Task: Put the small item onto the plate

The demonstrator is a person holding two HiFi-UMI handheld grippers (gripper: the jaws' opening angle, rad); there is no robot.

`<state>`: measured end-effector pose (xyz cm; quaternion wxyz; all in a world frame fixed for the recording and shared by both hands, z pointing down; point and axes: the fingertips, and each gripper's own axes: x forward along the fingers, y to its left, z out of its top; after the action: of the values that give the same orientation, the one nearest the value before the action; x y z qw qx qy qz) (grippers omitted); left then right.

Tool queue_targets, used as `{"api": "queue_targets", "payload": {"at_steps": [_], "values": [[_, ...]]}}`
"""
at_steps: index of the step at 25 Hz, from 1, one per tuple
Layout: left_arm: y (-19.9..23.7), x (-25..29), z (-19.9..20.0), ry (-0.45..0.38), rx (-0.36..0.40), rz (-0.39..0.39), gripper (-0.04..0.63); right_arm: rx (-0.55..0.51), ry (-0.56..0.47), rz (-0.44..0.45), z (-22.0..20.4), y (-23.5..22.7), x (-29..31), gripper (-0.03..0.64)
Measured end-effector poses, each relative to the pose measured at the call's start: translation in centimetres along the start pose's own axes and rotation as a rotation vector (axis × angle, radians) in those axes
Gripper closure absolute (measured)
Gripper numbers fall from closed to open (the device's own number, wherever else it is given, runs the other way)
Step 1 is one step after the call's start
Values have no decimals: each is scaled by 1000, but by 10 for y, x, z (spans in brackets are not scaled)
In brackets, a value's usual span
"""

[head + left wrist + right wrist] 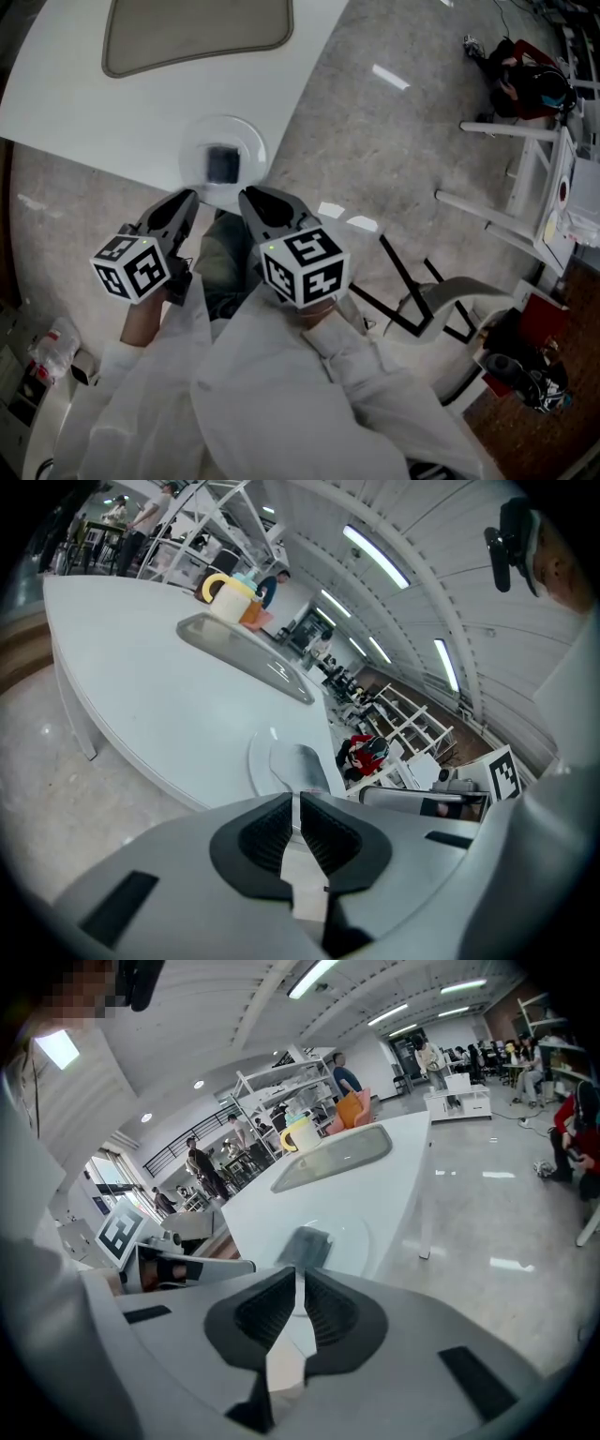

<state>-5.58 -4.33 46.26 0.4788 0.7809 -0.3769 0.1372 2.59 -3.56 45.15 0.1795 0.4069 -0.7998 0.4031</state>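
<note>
A small dark square item [222, 164] lies blurred on a round white plate [246, 141] near the front edge of the white table [75, 103]. My two grippers hover side by side just short of that edge, off the table. The left gripper [192, 196] is shut and holds nothing, and so is the right gripper [245, 195]. In the left gripper view the shut jaws [294, 803] point at the plate [258, 761] and the item [302, 765]. The right gripper view shows the shut jaws [301, 1279] below the item [306, 1245] on the plate [361, 1234].
A grey oval tray [197, 33] is set into the table farther back, with a yellow mug [230, 597] beyond it. White frame legs [506, 187] and a chair base [422, 300] stand on the floor to the right. People sit and stand in the background.
</note>
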Motion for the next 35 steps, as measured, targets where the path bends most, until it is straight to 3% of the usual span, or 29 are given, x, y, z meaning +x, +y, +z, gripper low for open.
{"api": "queue_targets", "payload": {"at_steps": [10,16,21,35], "values": [[6,2,0,21,12,29,581,26,14,-46,2,-17,0,597],[12,2,0,23,-78,4,578,97,23,-57,-2,-31,1,530],[14,2,4,23,-85,17,524,120,21,-70,-1,-38,2,515],[28,1,9,21,-136,59,514,170,45,-62,3,-55,13,492]]}}
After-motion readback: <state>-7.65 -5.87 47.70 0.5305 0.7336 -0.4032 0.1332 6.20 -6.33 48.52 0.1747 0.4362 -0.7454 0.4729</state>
